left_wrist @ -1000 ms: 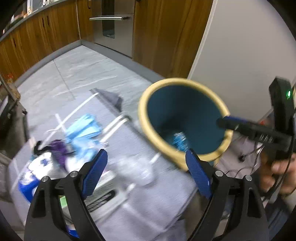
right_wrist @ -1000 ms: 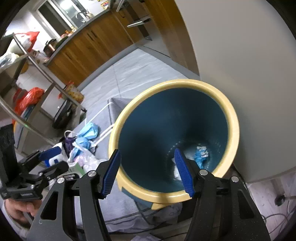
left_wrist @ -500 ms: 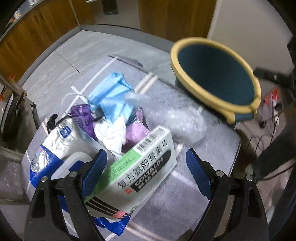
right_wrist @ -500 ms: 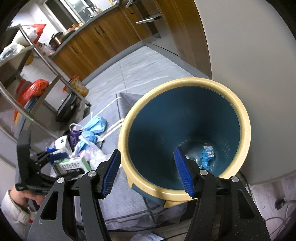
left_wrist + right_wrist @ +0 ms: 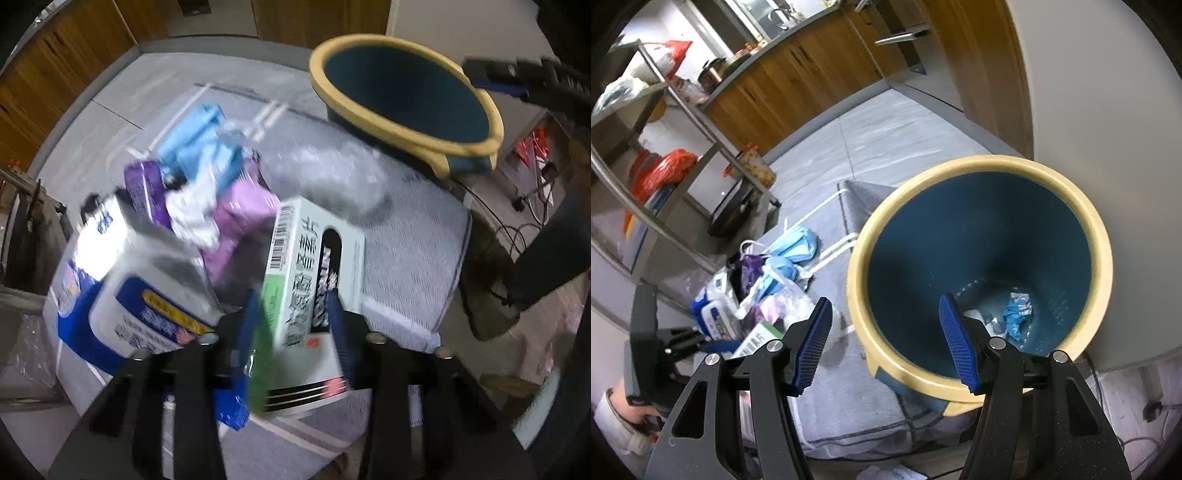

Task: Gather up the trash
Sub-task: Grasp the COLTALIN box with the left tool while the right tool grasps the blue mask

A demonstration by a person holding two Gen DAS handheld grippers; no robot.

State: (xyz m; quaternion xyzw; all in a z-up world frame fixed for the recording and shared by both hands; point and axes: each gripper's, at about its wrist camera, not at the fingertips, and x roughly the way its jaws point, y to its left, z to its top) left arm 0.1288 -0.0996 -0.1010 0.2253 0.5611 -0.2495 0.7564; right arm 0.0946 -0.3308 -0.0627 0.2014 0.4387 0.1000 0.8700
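**A:** Since the left gripper has just been closing around the white-and-green medicine box, is it a good hold?

**B:** Looks like it: the blue pads sit against both long faces of the carton, low on the pile of trash (masks, wipes pack, plastic wrap) on the grey mat. I'd judge the grip is near one end, so lift straight up before swinging, or the far end may drag the purple packet along.

**A:** And the right gripper?

**B:** Jaws apart, holding nothing, hovering at the near rim of the blue bin. The bin stands on the mat beside the pile, with some scraps at its bottom. Carry the box over the yellow rim, then release well inside
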